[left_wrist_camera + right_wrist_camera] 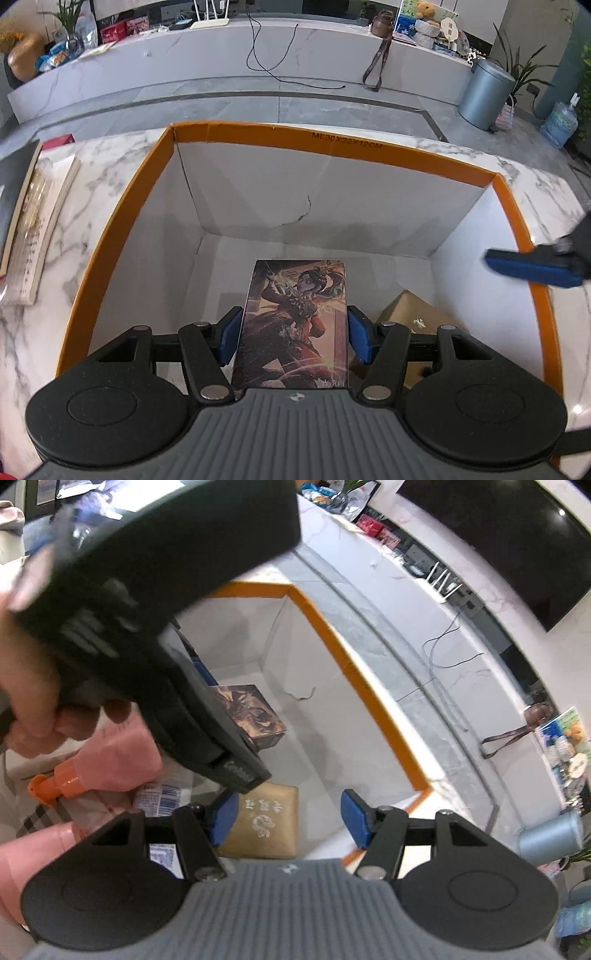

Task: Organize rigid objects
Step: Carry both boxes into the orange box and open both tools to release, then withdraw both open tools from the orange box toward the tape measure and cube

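Flanking orange-rimmed box: books.

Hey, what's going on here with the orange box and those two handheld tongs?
A person is sorting small items into an orange-rimmed box on a marble table. The left tongs are clamped on an illustrated box, holding it inside the orange-rimmed box above its floor. The right tongs are open and empty, hovering over a tan box already lying inside. Books sit stacked on the table outside.
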Available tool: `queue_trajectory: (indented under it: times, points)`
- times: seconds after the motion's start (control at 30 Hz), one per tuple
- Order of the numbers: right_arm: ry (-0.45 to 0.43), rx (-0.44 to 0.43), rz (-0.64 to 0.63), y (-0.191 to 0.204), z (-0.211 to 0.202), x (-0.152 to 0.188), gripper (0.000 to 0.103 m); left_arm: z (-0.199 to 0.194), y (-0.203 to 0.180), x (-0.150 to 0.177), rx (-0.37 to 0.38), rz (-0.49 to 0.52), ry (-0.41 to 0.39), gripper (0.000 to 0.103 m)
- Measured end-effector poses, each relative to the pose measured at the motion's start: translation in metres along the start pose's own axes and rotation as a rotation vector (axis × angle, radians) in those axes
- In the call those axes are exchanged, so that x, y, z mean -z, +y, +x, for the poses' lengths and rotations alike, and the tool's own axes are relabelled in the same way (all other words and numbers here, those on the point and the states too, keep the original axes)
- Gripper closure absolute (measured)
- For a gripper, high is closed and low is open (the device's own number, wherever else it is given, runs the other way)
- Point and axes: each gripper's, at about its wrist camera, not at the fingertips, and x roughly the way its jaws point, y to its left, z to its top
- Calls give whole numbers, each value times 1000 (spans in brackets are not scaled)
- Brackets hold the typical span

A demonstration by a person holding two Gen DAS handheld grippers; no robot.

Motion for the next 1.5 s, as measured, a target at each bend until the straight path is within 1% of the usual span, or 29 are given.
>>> queue_trajectory:
  times: [0.07, 0.13, 0.23, 0.37, 0.4, 0.47, 0.5, 0.57, 0.63, 0.7, 0.8, 0.97, 1.03, 1.07, 1.13, 1.23, 1.3, 1.5]
  points:
    - [-14, 30, -12, 4, -7, 2, 42, 3, -3, -3, -25, 9, -5, 35]
    - [-31, 43, -1, 6, -14, 6, 42, 7, -5, -4, -28, 6, 0, 35]
    - [-44, 40, 22, 7, -17, 5, 42, 11, -5, -3, -5, -15, 15, 35]
    - [-57, 41, 40, 9, -20, 10, 42, 13, -7, -1, -13, -19, 26, 34]
    - [-58, 40, 46, 13, -20, 7, 42, 14, -7, -1, -10, -23, 35, 34]
    - [-67, 40, 61, 14, -22, 8, 42, 12, -5, -1, -8, -32, 35, 32]
    - [-71, 39, 67, 4, -15, 4, 42, 10, -5, -1, -11, -31, 30, 32]
    - [-80, 32, 87, 2, -17, 5, 41, 6, -6, -2, -19, -27, 25, 31]
    - [-89, 25, 107, -1, -17, 9, 41, -1, -9, -2, -34, -11, 7, 31]
    - [-104, 32, 126, -2, -23, 10, 41, -12, -10, -1, -48, 3, -27, 31]
    - [-131, 52, 158, -3, -35, 14, 41, -32, -13, -1, -62, 7, -98, 31]
    - [-160, 84, 250, -14, -63, 29, 41, -74, -32, 2, -51, 83, -216, 31]
    - [-161, 90, 287, -20, -70, 37, 41, -90, -43, 5, -40, 125, -251, 32]
    - [-157, 93, 310, -23, -75, 42, 41, -99, -49, 7, -40, 147, -269, 34]
    - [-146, 106, 346, -26, -86, 57, 41, -111, -60, 10, -42, 179, -293, 35]
    - [-124, 133, 387, -31, -96, 76, 41, -123, -79, 17, 2, 236, -297, 35]
    - [-105, 136, 424, -34, -101, 90, 42, -130, -94, 22, 21, 280, -292, 35]
    - [-65, 143, 517, -43, -106, 133, 42, -132, -140, 38, 65, 435, -276, 36]
